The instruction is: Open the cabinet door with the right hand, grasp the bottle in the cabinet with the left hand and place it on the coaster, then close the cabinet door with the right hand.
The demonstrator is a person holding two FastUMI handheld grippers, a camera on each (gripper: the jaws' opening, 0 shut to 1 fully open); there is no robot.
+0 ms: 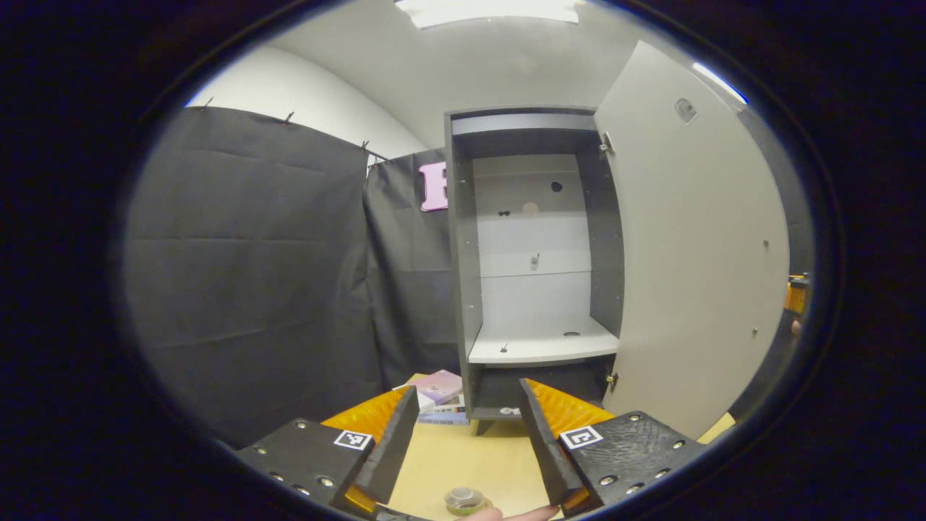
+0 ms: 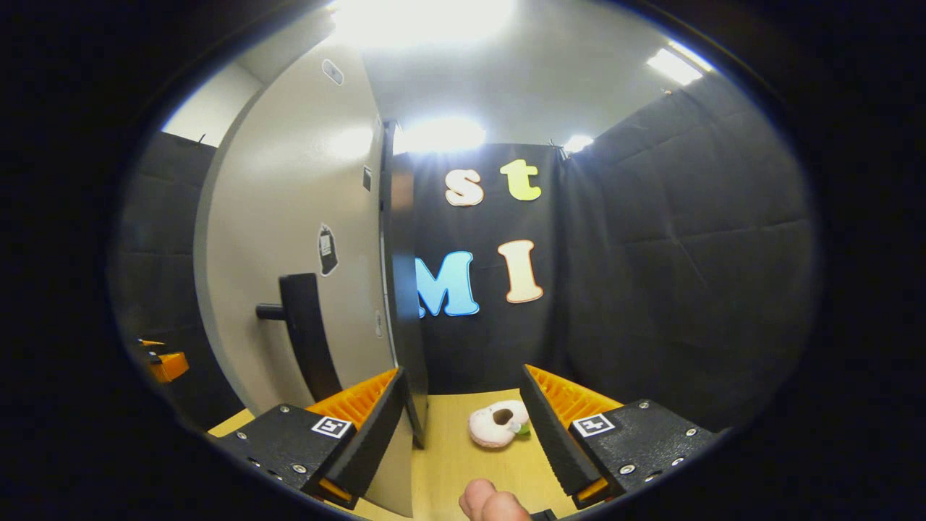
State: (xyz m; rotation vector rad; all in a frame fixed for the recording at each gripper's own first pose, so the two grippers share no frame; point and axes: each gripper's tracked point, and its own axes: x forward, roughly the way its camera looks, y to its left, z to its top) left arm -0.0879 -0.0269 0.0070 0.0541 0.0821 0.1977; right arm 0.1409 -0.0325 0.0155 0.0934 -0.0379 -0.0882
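The grey cabinet (image 1: 463, 239) stands open on the wooden table, its white shelf (image 1: 542, 346) bare. Its door (image 1: 694, 260) is swung wide to the right. My left gripper (image 1: 469, 391) is open, held back from the cabinet, nothing between its fingers. Low between them I see a small round clear top with a greenish rim, apparently the bottle (image 1: 464, 499) from above; what it rests on is hidden. My right gripper (image 2: 463, 373) is open beside the door's free edge (image 2: 405, 289), which runs just inside the left finger. The door's black handle (image 2: 307, 333) is left of that finger.
Stacked books (image 1: 440, 396) lie at the cabinet's left foot. A white plush ring (image 2: 498, 423) lies on the table (image 2: 463, 463) ahead of the right gripper. A thumb (image 2: 492, 503) shows at the bottom. Black cloth walls close in on all sides.
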